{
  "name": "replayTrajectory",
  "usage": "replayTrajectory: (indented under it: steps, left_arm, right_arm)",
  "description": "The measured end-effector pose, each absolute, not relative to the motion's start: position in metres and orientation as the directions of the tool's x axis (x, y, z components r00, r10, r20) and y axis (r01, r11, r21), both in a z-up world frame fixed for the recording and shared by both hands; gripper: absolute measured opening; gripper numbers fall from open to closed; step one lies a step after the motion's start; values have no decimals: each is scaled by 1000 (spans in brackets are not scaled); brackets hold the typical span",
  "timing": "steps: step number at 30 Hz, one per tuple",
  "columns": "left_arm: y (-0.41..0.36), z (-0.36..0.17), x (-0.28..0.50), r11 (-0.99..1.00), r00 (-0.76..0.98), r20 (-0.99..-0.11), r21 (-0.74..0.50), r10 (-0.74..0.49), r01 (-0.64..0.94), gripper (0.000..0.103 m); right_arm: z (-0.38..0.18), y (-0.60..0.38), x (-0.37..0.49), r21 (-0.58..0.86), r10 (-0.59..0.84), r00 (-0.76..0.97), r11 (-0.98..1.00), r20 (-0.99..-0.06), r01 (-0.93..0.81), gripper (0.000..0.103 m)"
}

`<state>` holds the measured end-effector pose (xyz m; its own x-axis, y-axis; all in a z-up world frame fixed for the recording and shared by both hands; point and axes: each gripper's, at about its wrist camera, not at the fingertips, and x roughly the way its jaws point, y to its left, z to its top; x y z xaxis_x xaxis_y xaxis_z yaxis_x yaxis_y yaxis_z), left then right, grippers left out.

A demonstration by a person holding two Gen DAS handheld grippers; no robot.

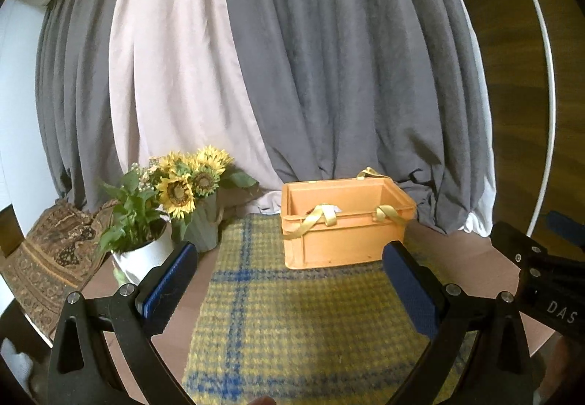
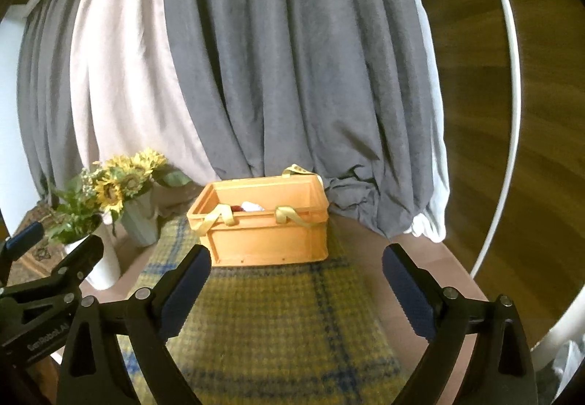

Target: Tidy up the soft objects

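Note:
An orange plastic crate (image 1: 343,222) (image 2: 265,226) stands at the far end of a yellow-and-blue plaid mat (image 1: 299,324) (image 2: 263,324). Yellow ribbon straps (image 1: 321,218) (image 2: 219,216) hang over its near rim. In the right wrist view, a white soft item (image 2: 252,205) and something dark red show inside it. My left gripper (image 1: 289,280) is open above the mat, short of the crate, with nothing between its blue pads. My right gripper (image 2: 296,286) is open too, also short of the crate. Each gripper shows at the other view's edge.
Sunflowers in a grey-green vase (image 1: 190,185) (image 2: 124,182) and a leafy plant in a white pot (image 1: 142,251) (image 2: 102,258) stand left of the mat. Grey and pale curtains (image 1: 292,76) hang behind the table. A patterned cloth (image 1: 47,258) lies far left.

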<state>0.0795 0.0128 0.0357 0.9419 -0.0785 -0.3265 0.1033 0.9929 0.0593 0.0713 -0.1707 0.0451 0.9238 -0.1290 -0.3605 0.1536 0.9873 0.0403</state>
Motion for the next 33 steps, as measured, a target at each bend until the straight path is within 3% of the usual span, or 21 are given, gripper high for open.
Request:
replayTrajectory:
  steps: [33]
  left_arm:
    - [18, 43, -9, 995, 955, -285, 46, -77, 94, 103]
  right_arm:
    - [51, -168, -29, 47, -109, 948, 991, -300, 128, 98]
